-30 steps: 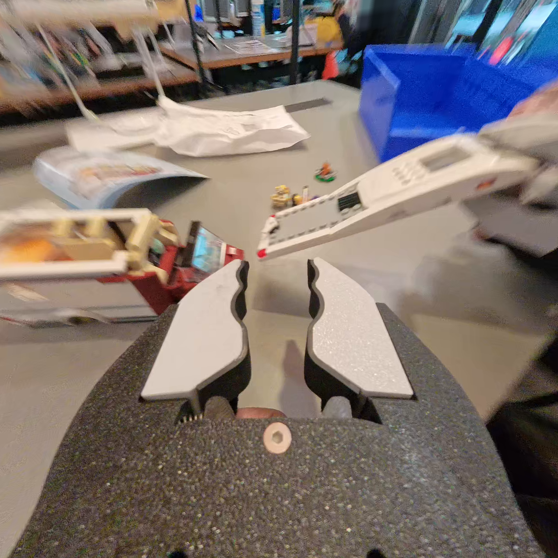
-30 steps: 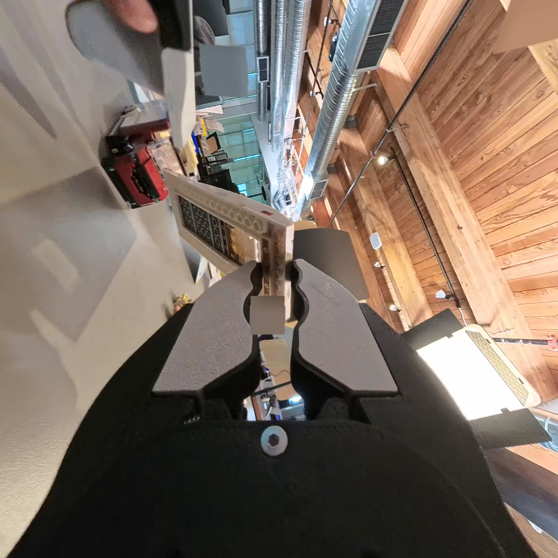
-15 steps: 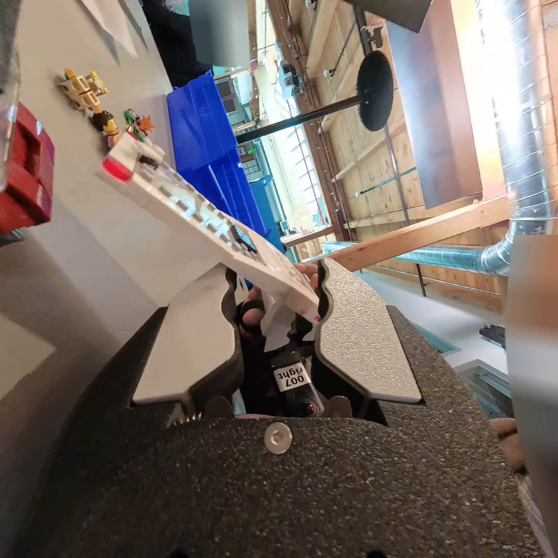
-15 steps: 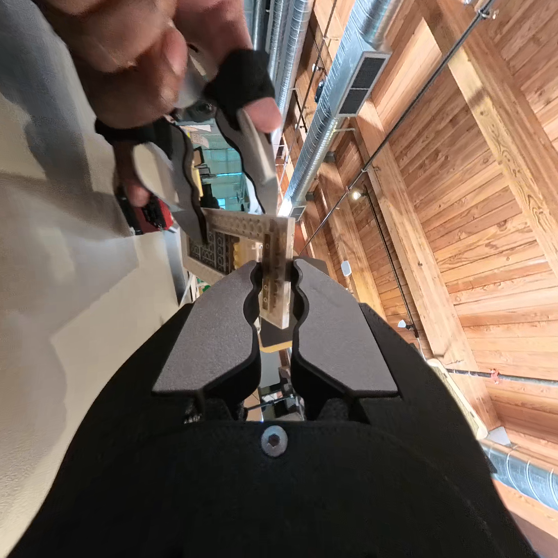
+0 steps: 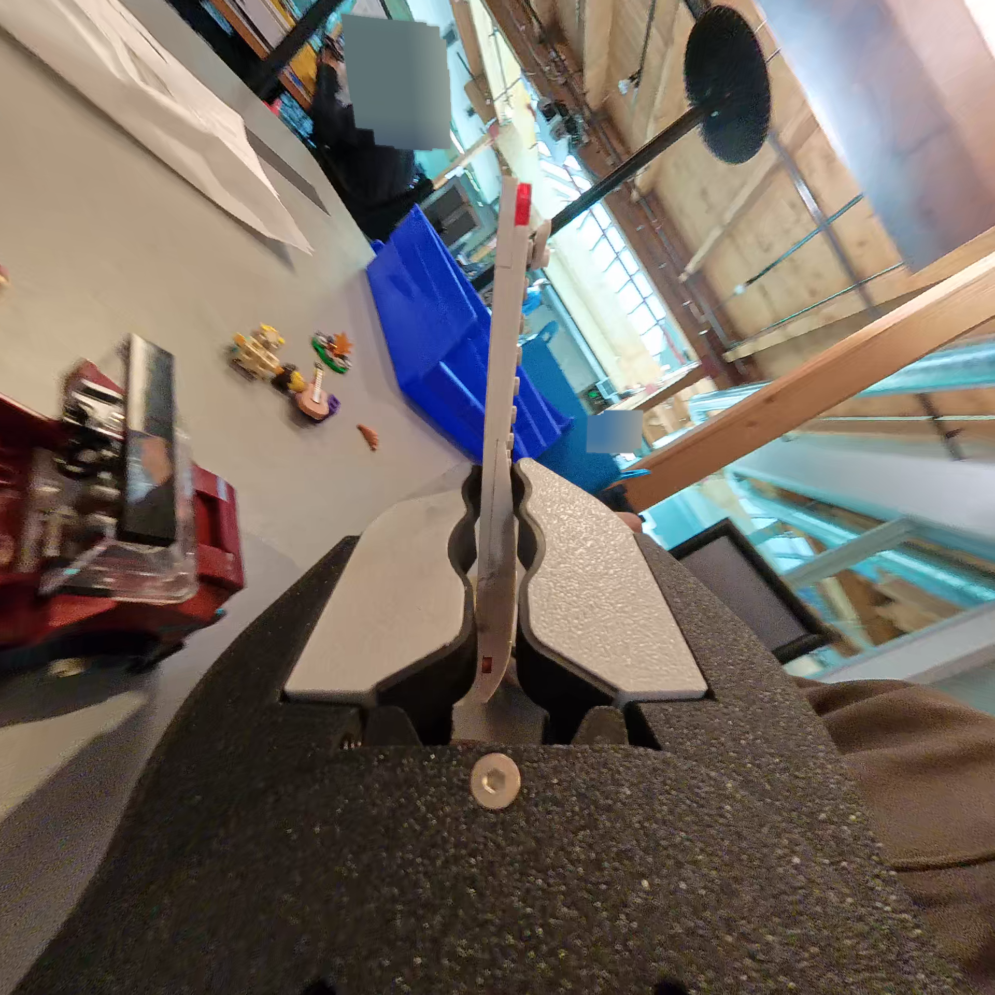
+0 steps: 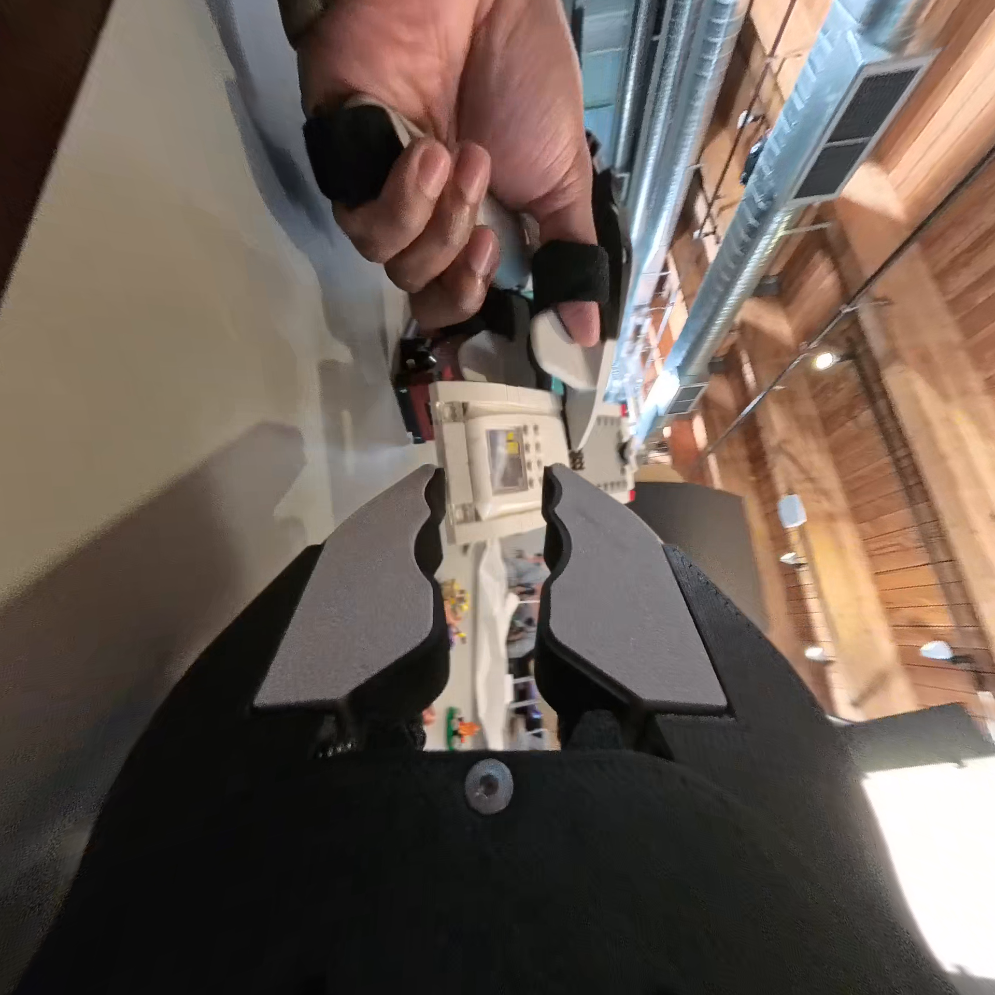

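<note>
- Looking along the left gripper (image 5: 494,474), its two grey fingers (image 5: 409,581) are pinching a flat white toy-brick panel (image 5: 503,387) by its near end, with both pads pressed on its sides.
- The panel stands on its thin edge and points far away, with a small red brick (image 5: 522,196) at its far tip. Held by one end like this, most of the panel sticks out free.
- On the left, on the grey table (image 5: 134,258), sits a dark red brick-built vehicle (image 5: 107,538) with a clear plastic piece on it.
- Far behind it lie small colourful toy-brick figures and a tiny guitar (image 5: 301,371), kept together in a little group.
- A blue plastic bin (image 5: 431,334) stands far right on the table, and white paper sheets (image 5: 177,124) lie at the far left.
- A person in dark clothes stands far off behind the table.

- Looking along the right gripper (image 6: 492,479), its dark fingers (image 6: 377,592) are spread apart and do not press on anything.
- The same white panel (image 6: 500,463), with a little clear window, shows just past the fingertips, with its wide face towards this camera.
- A hand (image 6: 447,161) holds the left gripper (image 6: 570,398), which grips the panel's far edge, so the panel hangs above the table by that side alone.
- The dark red vehicle (image 6: 414,414) peeks out behind the panel.
</note>
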`<state>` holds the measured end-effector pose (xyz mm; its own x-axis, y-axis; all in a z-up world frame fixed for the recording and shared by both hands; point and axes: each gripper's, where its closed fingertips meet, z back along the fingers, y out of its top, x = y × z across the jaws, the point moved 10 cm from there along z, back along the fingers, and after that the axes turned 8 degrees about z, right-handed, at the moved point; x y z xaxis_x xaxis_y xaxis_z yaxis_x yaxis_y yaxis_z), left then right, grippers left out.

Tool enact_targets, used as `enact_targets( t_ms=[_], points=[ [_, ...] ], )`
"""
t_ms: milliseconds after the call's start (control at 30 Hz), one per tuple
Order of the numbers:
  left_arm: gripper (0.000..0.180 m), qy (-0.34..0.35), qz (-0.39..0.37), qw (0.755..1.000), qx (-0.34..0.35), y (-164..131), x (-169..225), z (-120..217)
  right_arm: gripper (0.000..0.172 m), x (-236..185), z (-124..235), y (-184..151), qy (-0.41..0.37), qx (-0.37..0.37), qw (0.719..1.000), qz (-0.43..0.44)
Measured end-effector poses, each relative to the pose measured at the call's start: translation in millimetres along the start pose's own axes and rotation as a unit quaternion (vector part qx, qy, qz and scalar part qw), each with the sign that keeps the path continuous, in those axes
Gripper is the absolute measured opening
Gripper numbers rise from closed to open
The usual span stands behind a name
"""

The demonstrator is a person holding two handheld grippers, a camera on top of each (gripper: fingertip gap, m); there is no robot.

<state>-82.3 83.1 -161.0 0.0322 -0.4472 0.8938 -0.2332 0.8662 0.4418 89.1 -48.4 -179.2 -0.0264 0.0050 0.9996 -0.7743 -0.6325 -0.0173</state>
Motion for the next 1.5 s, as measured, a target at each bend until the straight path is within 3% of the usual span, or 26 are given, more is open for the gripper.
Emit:
enact_targets(
  t_ms=[167,333,533,833,1000,1233,1367,1500],
  points=[
    [0.01,0.043,-0.067,0.996,-0.032,3,8,17,0.033,17,5,-7,0.003,-0.013,0.993,-0.117],
    [0.01,0.064,-0.101,0.987,-0.106,-13,15,23,0.029,50,-10,-15,-0.024,-0.047,0.966,-0.253],
    [0.01,0.047,-0.077,0.981,-0.172,-36,11,15,0.03,70,-34,-25,0.012,-0.033,0.921,-0.389],
    [0.011,0.05,-0.071,0.975,-0.205,-39,8,7,0.024,52,-45,-39,0.081,-0.069,0.908,-0.406],
    [0.012,0.057,-0.084,0.967,-0.233,-37,5,0,0.008,44,-44,-48,0.108,-0.067,0.895,-0.427],
    [0.014,0.061,-0.097,0.96,-0.256,-26,0,-10,0.007,36,-40,-64,0.114,-0.07,0.867,-0.481],
    [0.028,0.078,-0.108,0.956,-0.263,-17,-3,-16,0.007,34,-38,-69,0.114,-0.056,0.85,-0.512],
    [0.024,0.058,-0.101,0.953,-0.278,-9,-3,-22,0.007,29,-39,-68,0.123,-0.059,0.849,-0.51]
  ],
)
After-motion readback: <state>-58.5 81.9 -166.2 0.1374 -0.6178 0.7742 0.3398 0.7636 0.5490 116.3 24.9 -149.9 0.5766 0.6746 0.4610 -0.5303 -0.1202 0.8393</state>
